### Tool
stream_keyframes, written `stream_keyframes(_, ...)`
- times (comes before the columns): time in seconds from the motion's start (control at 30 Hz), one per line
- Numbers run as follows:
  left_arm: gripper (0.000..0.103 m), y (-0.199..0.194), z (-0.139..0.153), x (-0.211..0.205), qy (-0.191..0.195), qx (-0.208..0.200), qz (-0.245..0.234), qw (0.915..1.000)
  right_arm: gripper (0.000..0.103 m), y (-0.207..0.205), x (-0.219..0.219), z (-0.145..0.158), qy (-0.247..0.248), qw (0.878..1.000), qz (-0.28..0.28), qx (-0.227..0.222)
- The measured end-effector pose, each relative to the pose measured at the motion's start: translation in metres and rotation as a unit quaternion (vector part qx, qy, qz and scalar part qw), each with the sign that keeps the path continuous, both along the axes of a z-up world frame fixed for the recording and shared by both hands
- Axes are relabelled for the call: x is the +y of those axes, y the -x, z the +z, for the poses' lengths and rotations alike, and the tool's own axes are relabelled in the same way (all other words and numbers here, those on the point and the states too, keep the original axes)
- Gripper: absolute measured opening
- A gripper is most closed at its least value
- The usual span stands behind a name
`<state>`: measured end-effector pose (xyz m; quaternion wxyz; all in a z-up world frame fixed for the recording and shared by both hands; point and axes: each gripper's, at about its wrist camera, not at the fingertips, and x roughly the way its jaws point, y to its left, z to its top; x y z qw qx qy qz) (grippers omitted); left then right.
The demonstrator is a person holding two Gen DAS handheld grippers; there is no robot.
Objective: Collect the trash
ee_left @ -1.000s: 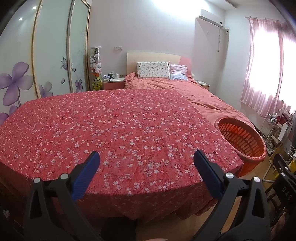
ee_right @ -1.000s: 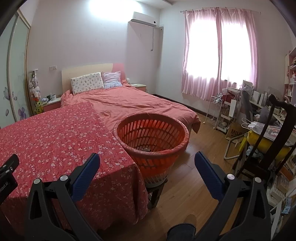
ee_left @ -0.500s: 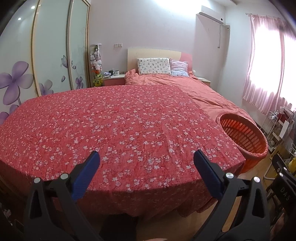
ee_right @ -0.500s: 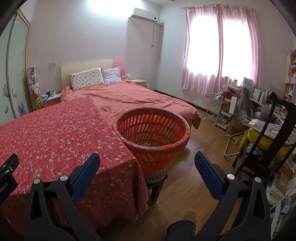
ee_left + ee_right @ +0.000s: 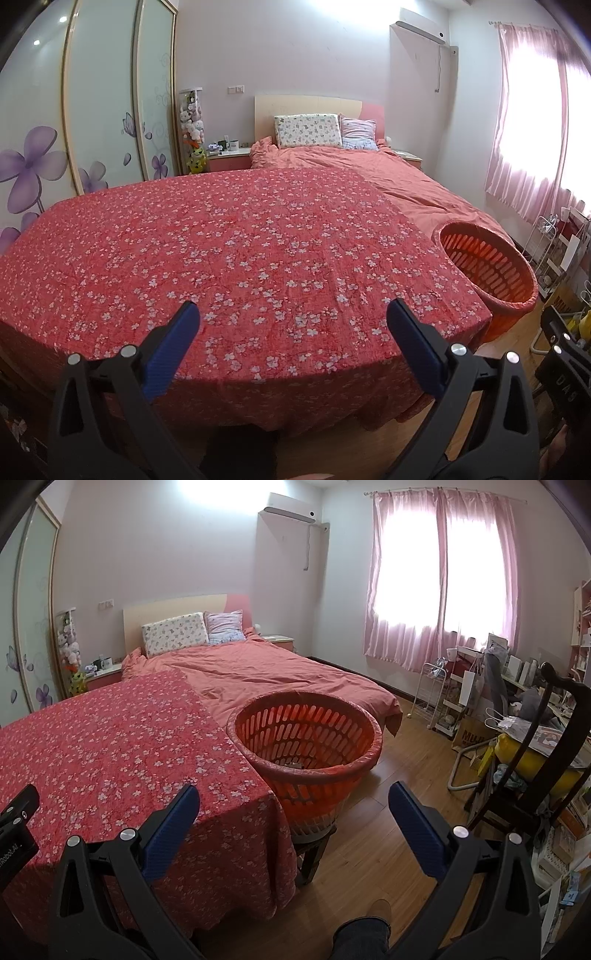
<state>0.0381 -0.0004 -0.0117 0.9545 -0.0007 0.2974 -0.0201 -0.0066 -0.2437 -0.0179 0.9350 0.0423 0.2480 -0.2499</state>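
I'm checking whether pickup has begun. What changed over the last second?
Only the viewpoints drifted: both cameras tilted slightly, so the orange basket and the floral cloth sit lower in frame. The left gripper and the right gripper stayed open and empty; nothing was grasped or released.

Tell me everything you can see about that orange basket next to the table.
The round orange plastic basket has slotted walls, a thick rolled rim and sides narrowing downward. It stands upright on a low dark stand on the wooden floor, close against the corner of the red flowered tablecloth. A small grey item lies at its bottom; what it is cannot be told.
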Motion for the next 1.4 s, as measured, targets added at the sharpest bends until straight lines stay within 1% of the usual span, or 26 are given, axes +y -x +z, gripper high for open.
stream_keyframes(0.33,0.099,0.001,0.006,-0.006,-0.024,-0.007,0.021,0.9995,0.101,0.000,0.000,0.000,0.000,1.000,0.000,-0.001)
stream_keyframes(0.57,0.099,0.003,0.009,-0.009,-0.028,-0.010,0.027,0.9992,0.101,-0.001,0.000,0.000,-0.001,1.000,0.000,-0.002)
stream_keyframes(1.4,0.099,0.008,0.012,-0.014,-0.022,-0.014,0.020,0.9995,0.101,-0.001,-0.001,0.001,-0.002,1.000,0.000,-0.004)
